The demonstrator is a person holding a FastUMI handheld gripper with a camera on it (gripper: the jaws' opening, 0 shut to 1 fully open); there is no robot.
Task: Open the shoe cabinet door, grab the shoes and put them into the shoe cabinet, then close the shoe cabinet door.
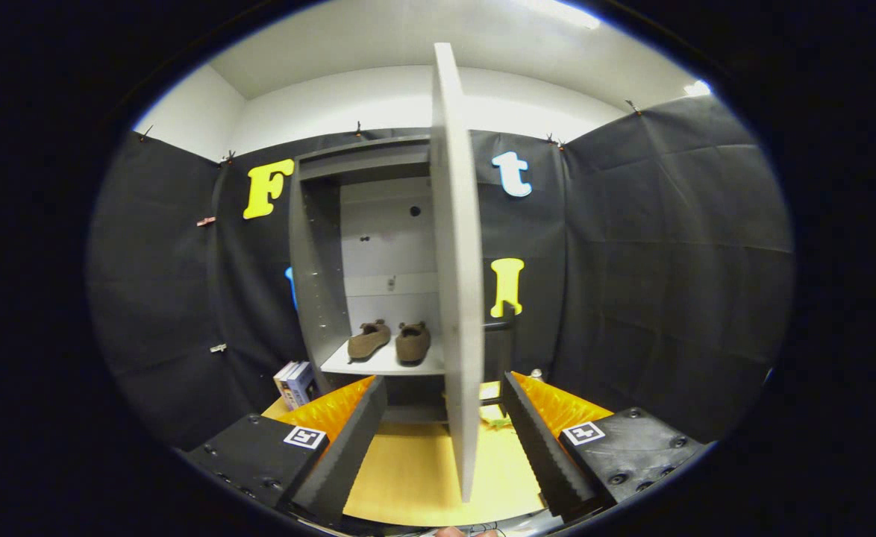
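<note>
I see my gripper (444, 418) with its fingers spread wide apart, gripping nothing. The cabinet door (457, 283) stands edge-on between them, swung out toward me, touching neither finger as far as I can tell. It blocks the straight line into the shoe cabinet (318, 261). Beyond the fingers, the pair of brown shoes (389, 341) sits side by side on the cabinet's shelf (378, 365). A dark handle (499, 326) shows on the door's right face. A few books (294, 382) lean beside the cabinet's left foot on the yellow floor (415, 470).
</note>
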